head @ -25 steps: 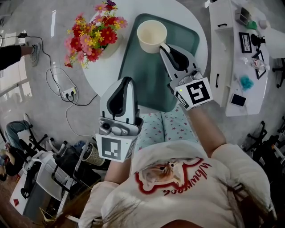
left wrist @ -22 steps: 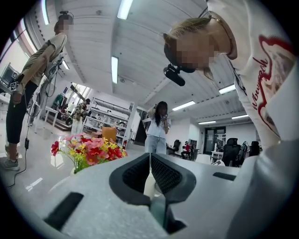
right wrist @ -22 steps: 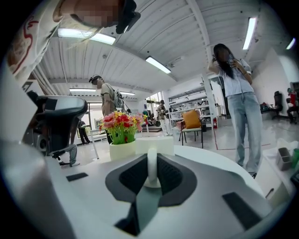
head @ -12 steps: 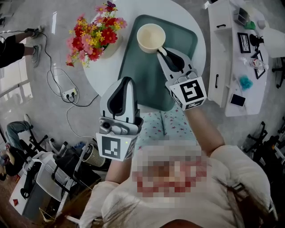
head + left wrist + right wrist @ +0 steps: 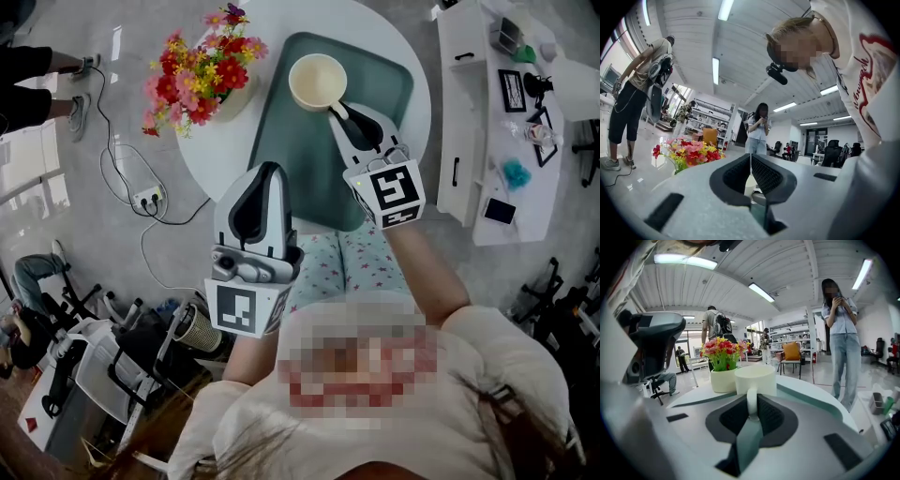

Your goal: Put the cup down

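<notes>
A cream cup (image 5: 319, 82) stands upright over the far end of a teal tray (image 5: 309, 159) on the round white table (image 5: 417, 75). My right gripper (image 5: 339, 105) is shut on the cup's handle (image 5: 751, 401), which runs straight up between the jaws in the right gripper view, with the cup (image 5: 755, 379) just beyond. The gripper hides the cup's base, so I cannot tell whether it touches the tray. My left gripper (image 5: 269, 170) hangs at the table's near edge, to the left of the tray, shut with nothing in it. The left gripper (image 5: 750, 161) has its ribbed pads pressed together.
A white pot of red and yellow flowers (image 5: 202, 67) stands on the table to the left of the tray. A white cabinet (image 5: 469, 122) with small items is on the right. A power strip and cables (image 5: 145, 197) lie on the floor. A person (image 5: 840, 333) stands beyond the table.
My right gripper has carried the cup down and slightly left over the tray's far end; the cup looks smaller now. The left gripper has stayed put.
</notes>
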